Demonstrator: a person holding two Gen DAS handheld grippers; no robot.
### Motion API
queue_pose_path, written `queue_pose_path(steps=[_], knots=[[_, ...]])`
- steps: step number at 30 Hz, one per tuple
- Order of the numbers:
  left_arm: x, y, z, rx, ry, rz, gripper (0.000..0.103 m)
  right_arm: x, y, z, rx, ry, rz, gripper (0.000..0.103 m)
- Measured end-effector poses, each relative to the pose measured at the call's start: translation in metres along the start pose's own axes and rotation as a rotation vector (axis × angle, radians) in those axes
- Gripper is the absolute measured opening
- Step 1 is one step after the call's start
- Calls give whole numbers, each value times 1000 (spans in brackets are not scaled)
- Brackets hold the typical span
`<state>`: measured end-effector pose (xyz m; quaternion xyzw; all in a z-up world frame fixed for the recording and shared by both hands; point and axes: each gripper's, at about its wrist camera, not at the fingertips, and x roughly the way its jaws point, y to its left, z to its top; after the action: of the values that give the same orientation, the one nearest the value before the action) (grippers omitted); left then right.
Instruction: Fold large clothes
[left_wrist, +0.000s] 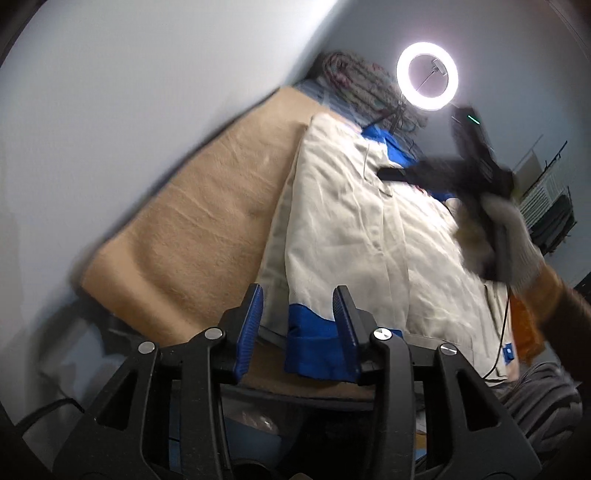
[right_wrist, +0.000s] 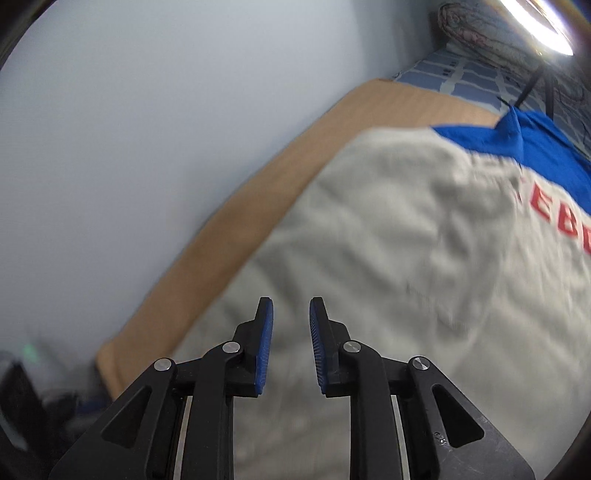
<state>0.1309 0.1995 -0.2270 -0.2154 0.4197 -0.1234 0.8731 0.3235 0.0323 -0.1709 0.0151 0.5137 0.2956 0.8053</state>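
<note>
A cream jacket (left_wrist: 351, 221) with blue trim lies spread on a tan blanket (left_wrist: 192, 229) on a bed. Its blue cuff (left_wrist: 308, 343) sits between the fingers of my left gripper (left_wrist: 298, 291), whose jaws stand apart with a gap on the left side of the cuff, so the pads do not press it. In the right wrist view my right gripper (right_wrist: 291, 301) hovers over the cream body of the jacket (right_wrist: 406, 258), jaws a little apart with nothing between them. Red letters (right_wrist: 554, 218) and a blue collar (right_wrist: 517, 136) show at the far right. A gloved hand (left_wrist: 517, 236) carries the blurred right gripper (left_wrist: 391, 173).
A pale wall (left_wrist: 129, 110) runs along the bed's left side. A lit ring light (left_wrist: 427, 75) stands at the far end beside a rolled patterned quilt (left_wrist: 354, 81) on a blue checked sheet (right_wrist: 461, 77). A black cable (left_wrist: 502, 332) and striped cloth (left_wrist: 543, 398) lie at the right.
</note>
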Motion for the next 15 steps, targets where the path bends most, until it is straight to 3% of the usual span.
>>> queue_pose_path(steps=[4, 5, 6, 7, 10, 11, 15], knots=[[21, 3, -1, -9, 70, 4, 39, -21, 11, -65, 56, 42, -26, 19], [26, 0, -2, 9, 82, 12, 35, -24, 10, -77, 89, 48, -5, 26], [30, -3, -3, 36, 89, 30, 19, -26, 9, -92, 131, 54, 23, 37], [34, -5, -3, 46, 91, 41, 12, -27, 7, -101, 164, 60, 45, 40], [36, -7, -4, 44, 83, 74, 7, -24, 10, -130, 235, 56, 89, 41], [34, -8, -4, 46, 71, 84, 7, -26, 14, -135, 229, 43, 83, 40], [35, -14, -10, 85, 52, 136, 7, -34, 39, -131, 84, -63, -78, 33]])
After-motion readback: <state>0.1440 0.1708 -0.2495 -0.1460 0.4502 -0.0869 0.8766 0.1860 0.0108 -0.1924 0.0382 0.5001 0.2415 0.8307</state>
